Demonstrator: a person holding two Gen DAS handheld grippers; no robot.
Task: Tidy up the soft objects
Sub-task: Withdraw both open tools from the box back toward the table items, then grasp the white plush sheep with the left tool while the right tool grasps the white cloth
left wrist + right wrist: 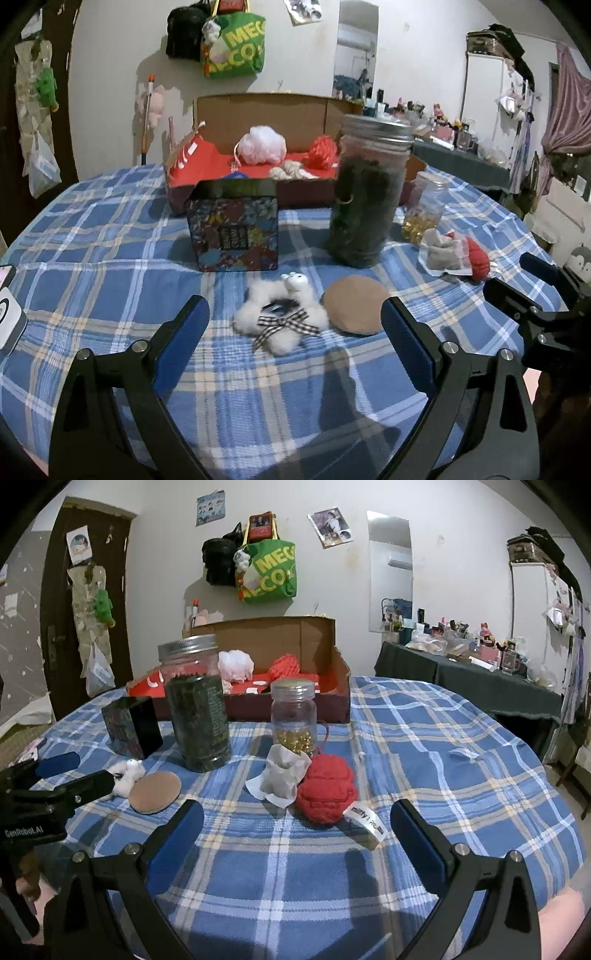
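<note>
A white fluffy toy with a checked bow (282,317) lies on the plaid cloth just ahead of my open, empty left gripper (295,325), with a tan round pad (355,304) to its right. A red knitted ball (327,792) with a label lies just ahead of my open, empty right gripper (297,825), beside a white pouch (282,777). An open cardboard box (258,110) at the back holds a white mesh puff (262,144), a red puff (323,151) and other soft items. The right gripper also shows in the left wrist view (524,280).
A tall jar of dark contents (365,188), a small jar of gold beads (294,716) and a patterned tin box (232,225) stand between the grippers and the cardboard box. A white device (7,306) lies at the left table edge. A cluttered side table (461,664) stands at the right.
</note>
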